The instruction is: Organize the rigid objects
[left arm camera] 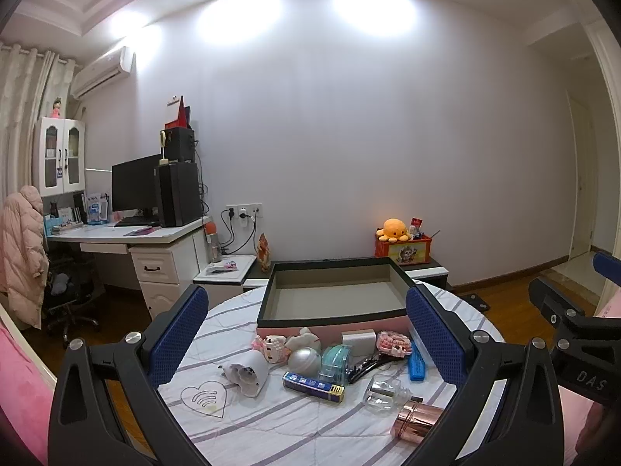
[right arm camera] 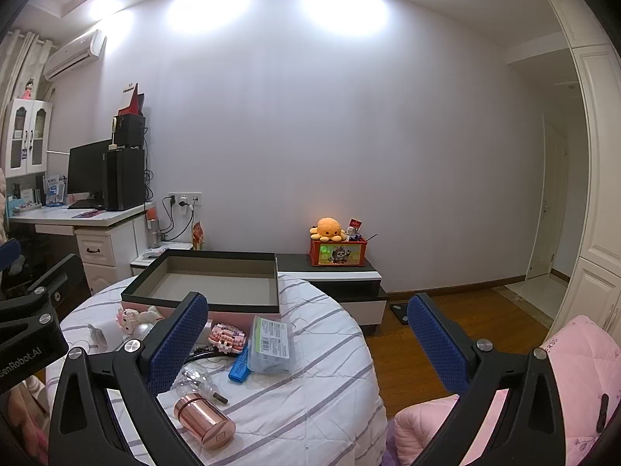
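Both grippers spread wide, nothing between the pads: left gripper (left arm camera: 306,334) hangs over the clutter, right gripper (right arm camera: 306,339) sits off toward the counter (right arm camera: 310,419) edge, half over the floor.

Landmark = the open box (left arm camera: 333,293), dark rim, bare inside, at the far side of the round counter w/ striped cloth. All loose bits lie on the near side of the box: white plug adapter (left arm camera: 248,374) nearest-left, silver ball (left arm camera: 304,363) and teal tape dispenser (left arm camera: 335,361) just in front of the box wall, blue carton (left arm camera: 312,386) a bit nearer, pink brick toy (left arm camera: 392,343) touching the box front, blue stick (left arm camera: 417,365) to its right, clear glass bottle (left arm camera: 384,390) and rose-gold cylinder (right arm camera: 203,419) nearest the camera.

Prob. step: pick first item, nothing in the box yet.

Doing it well, imo:
- Start w/ boxy things (carton, adapter); flat sides suit the pads.
- Ball and cylinder likely to roll; close across the widest part, slowly.
- Glass bottle: squeeze lightly, on the body, not the neck.
- Lift clear of the box rim before lowering in; place at the far corner so later items fit.
- Right gripper needs to come back over the counter first.
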